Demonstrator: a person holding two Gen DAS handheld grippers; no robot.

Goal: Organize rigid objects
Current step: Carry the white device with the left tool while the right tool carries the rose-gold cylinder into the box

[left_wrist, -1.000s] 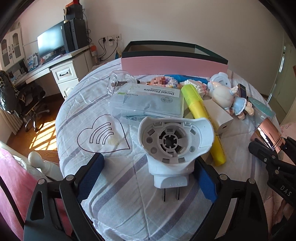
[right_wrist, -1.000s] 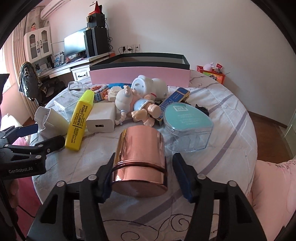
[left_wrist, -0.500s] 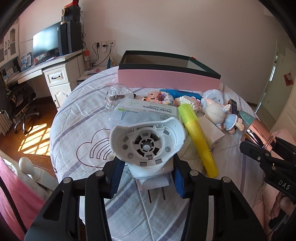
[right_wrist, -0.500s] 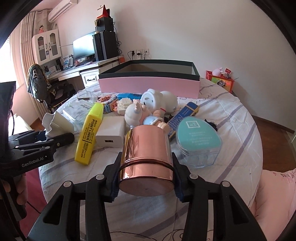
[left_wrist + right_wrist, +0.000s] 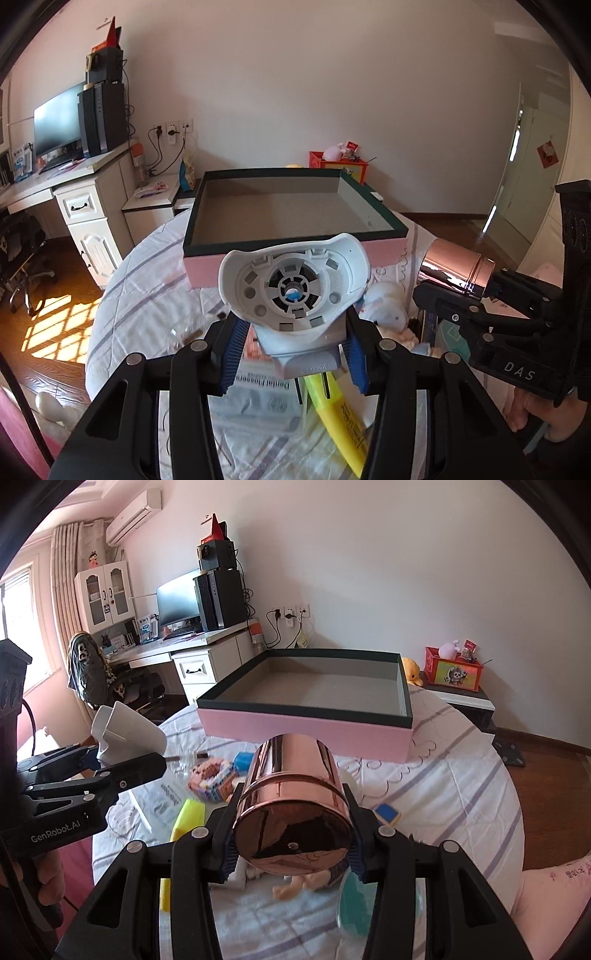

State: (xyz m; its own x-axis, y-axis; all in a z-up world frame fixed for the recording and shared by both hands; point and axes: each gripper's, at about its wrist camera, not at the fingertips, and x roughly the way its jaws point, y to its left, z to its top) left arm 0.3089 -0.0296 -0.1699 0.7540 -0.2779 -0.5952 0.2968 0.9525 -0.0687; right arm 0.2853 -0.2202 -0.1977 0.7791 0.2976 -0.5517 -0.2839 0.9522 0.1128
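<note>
My left gripper (image 5: 293,356) is shut on a white plug-in device (image 5: 293,291) and holds it in the air above the table, in front of the pink box. My right gripper (image 5: 291,843) is shut on a shiny copper tin (image 5: 291,808), also lifted. The pink box (image 5: 291,221) with a dark green rim is open and looks empty; it also shows in the right wrist view (image 5: 310,701). Each gripper shows in the other's view: the copper tin (image 5: 456,271) at right, the white device (image 5: 125,734) at left.
On the striped round table (image 5: 461,782) lie a yellow highlighter (image 5: 340,417), a dental flosser pack (image 5: 266,391), a pixel-block toy (image 5: 212,779), a doll (image 5: 299,884) and a teal-lidded container (image 5: 354,901). A desk with monitor (image 5: 177,602) stands behind on the left.
Both grippers have risen from the table with their objects and moved toward the pink box, whose inside now shows. One second ago both stood open around the device and the tin.
</note>
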